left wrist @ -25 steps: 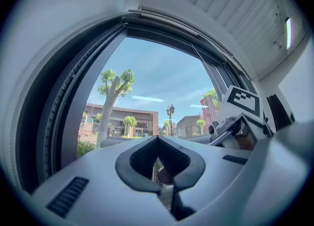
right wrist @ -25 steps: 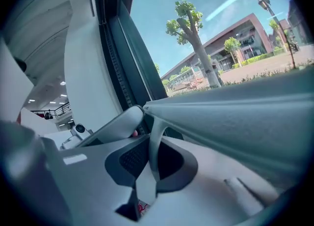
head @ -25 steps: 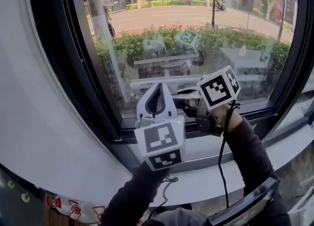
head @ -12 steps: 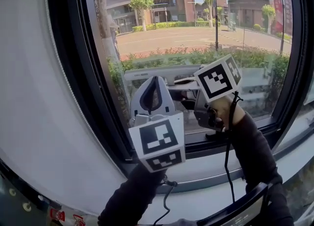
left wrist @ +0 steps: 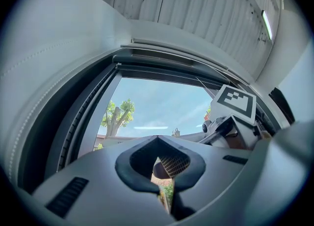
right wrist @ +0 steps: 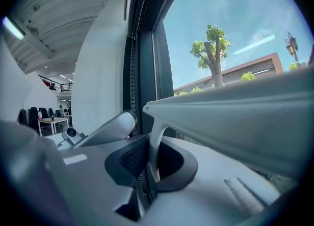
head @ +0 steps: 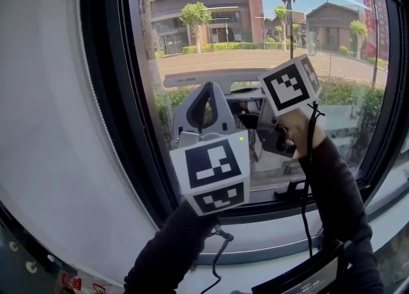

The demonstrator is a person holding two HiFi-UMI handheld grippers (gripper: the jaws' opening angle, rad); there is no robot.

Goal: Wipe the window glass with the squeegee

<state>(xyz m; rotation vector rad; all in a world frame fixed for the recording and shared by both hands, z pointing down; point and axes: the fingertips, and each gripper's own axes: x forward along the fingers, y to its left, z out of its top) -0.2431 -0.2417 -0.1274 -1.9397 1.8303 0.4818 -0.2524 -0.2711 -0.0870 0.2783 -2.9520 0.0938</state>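
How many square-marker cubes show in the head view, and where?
2. The lower marker cube sits low at centre on the left gripper. The upper marker cube is up and to the right, on the right gripper. None seems hidden.

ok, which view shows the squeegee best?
Right gripper view: the squeegee fills it, neck clamped in the right gripper's jaws. Head view shows only part of its blade. Left gripper view: at most a thin grey strip.

No words or numbers can be read. The left cube (head: 211, 181) and right cube (head: 291, 88) bear only black-and-white square patterns; the print on the red banner (head: 369, 5) outside is too small.
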